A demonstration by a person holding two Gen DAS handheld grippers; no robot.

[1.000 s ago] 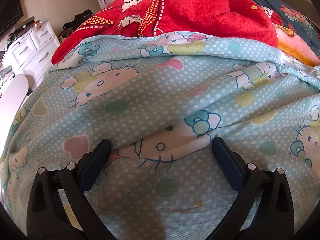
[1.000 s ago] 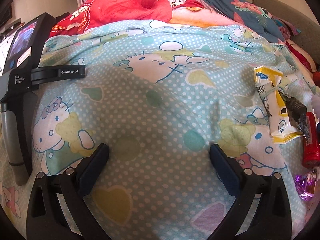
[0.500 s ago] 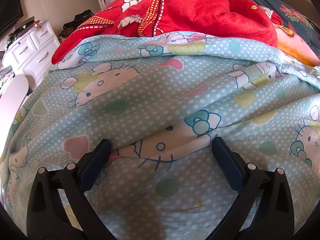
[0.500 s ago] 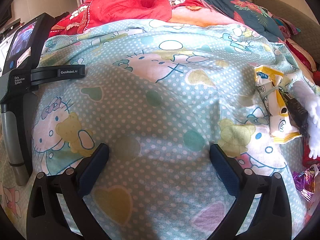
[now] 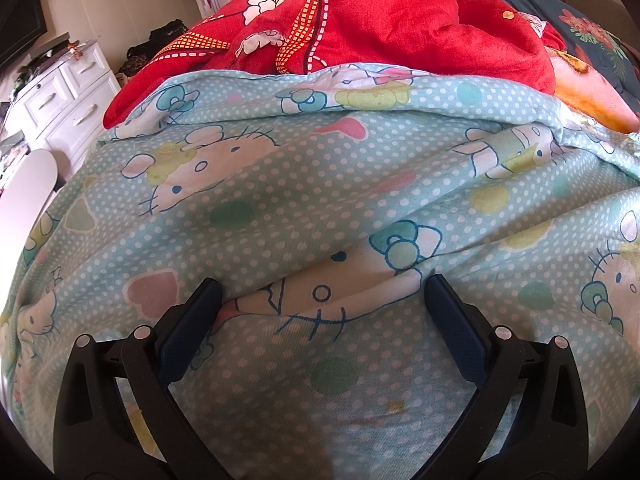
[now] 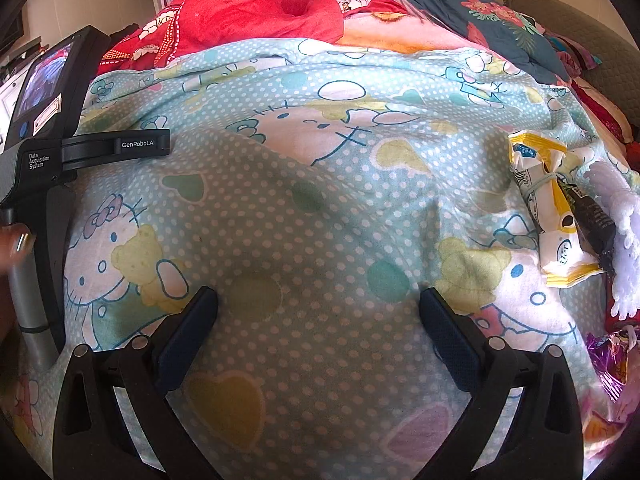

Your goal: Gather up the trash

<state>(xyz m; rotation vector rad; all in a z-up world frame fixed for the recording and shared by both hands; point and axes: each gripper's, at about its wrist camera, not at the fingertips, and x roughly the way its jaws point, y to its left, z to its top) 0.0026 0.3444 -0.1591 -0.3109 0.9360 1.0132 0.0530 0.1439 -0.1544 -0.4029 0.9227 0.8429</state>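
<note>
My left gripper [image 5: 320, 300] hangs low over the bed with its fingers [image 5: 192, 320] spread wide and nothing between them; under them lies only a fold of the pale blue cat-print duvet [image 5: 280, 184]. Beyond that fold a red floral quilt [image 5: 380, 20] is bunched up, and off to the left stands a white chest of drawers [image 5: 60, 96].

My right gripper [image 6: 318, 304] also has its fingers [image 6: 448, 332] wide apart and empty, poised above a smooth stretch of the same duvet [image 6: 320, 216]. The trash sits well to the right of them, at the edge of this view: a crumpled yellow-and-white wrapper [image 6: 552, 216] lying on the duvet, with a dark wrapper [image 6: 592, 220] touching its right side. Just beside that is something white and frilly [image 6: 624, 240]; I cannot tell what it is. Lower down, near the frame's edge, a shiny purple foil wrapper [image 6: 612, 356] shows. None of these touches my fingers.

In the right-hand view my other tool appears at the far left, its black body [image 6: 48, 120] bearing a small screen and the printed words "GenRobot.AI", with my left hand [image 6: 14, 244] on its grey handle.
</note>
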